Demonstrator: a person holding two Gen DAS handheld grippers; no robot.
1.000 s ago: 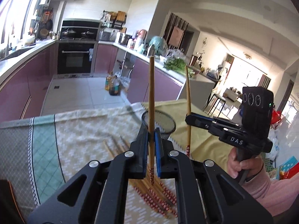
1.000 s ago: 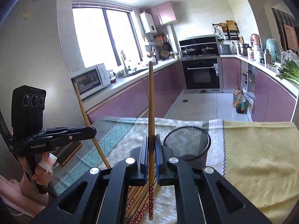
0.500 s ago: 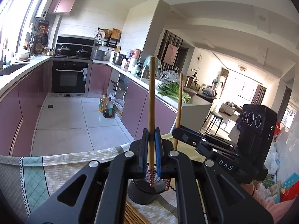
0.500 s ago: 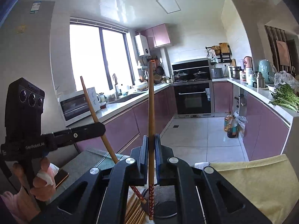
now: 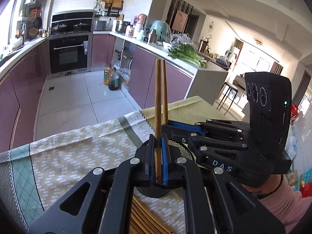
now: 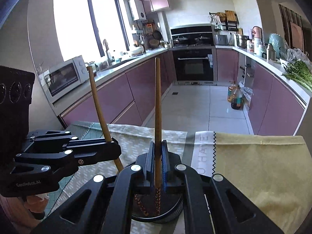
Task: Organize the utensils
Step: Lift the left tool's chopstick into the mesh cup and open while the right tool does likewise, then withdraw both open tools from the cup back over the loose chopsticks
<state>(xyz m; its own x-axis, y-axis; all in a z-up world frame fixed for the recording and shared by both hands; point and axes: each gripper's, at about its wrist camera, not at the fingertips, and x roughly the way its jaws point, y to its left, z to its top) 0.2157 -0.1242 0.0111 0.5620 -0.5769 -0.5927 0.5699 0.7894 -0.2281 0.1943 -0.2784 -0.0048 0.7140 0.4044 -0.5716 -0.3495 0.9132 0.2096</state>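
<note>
With both sets of fingers closed tight, I hold one chopstick in each hand. My left gripper (image 5: 158, 160) pinches a wooden chopstick (image 5: 158, 117) between its blue pads, the stick standing nearly upright with its patterned red tip pointing down into the black mesh holder (image 5: 181, 150). My right gripper (image 6: 158, 167) clamps a second chopstick (image 6: 158, 117) the same way, upright, its decorated lower end reaching inside the holder's rim (image 6: 175, 210).

Seen from the left wrist, the right-hand stick (image 5: 164, 89) rises just behind mine, the two almost touching near their tops, and the right gripper's body (image 5: 224, 148) lies across the far side of the holder, with a pink sleeve (image 5: 282, 210) below it. Seen from the right wrist, the left gripper (image 6: 109, 150) comes in from the left side with its chopstick (image 6: 97, 105) tilted, top leaning away to the left, lower end slanting down toward the holder, where its patterned tip (image 6: 141, 204) shows beside mine.

The holder stands on the desk, on a patterned cloth (image 5: 78, 156) that meets a plain yellow cloth (image 6: 253, 165). More chopsticks (image 5: 144, 220) lie flat in a bundle on the cloth at the near side of the holder, partly hidden under my left gripper. Beyond the desk are purple kitchen cabinets (image 6: 117, 101), an oven (image 6: 195, 64) and a bunch of greens (image 5: 185, 54) on the far counter.
</note>
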